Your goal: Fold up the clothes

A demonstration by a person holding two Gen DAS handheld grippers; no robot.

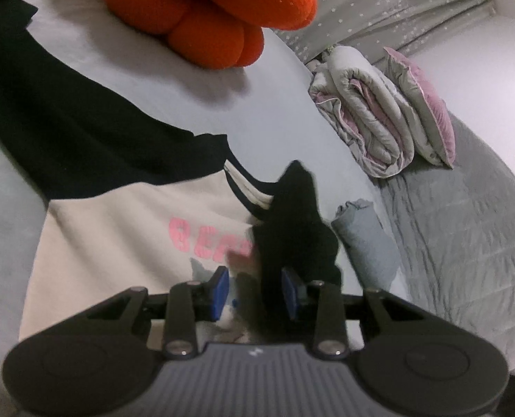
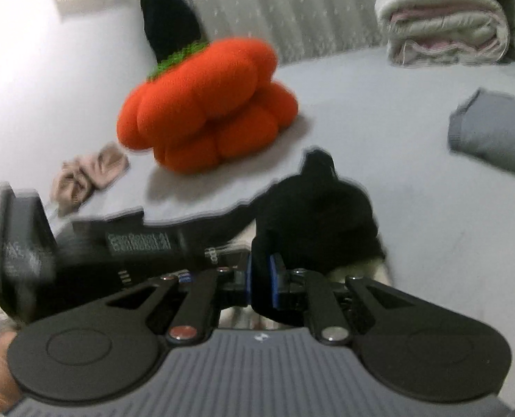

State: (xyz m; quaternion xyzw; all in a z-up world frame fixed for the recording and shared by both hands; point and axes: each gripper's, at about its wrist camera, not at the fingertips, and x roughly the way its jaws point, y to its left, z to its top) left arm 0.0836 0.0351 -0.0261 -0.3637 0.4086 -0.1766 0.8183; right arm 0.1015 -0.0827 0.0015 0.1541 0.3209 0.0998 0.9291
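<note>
Cream shirt [image 1: 118, 229] with black sleeves, pink lettering, lies flat on bed

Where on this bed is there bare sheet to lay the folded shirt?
Bare sheet lies between the orange pumpkin cushion and the grey folded cloth, and in front of that cloth on the right. It is crowded around the spread shirt and by the rolled quilt.

Dim, soft light; fisheye-bent edges; right view motion-blurred.
</note>
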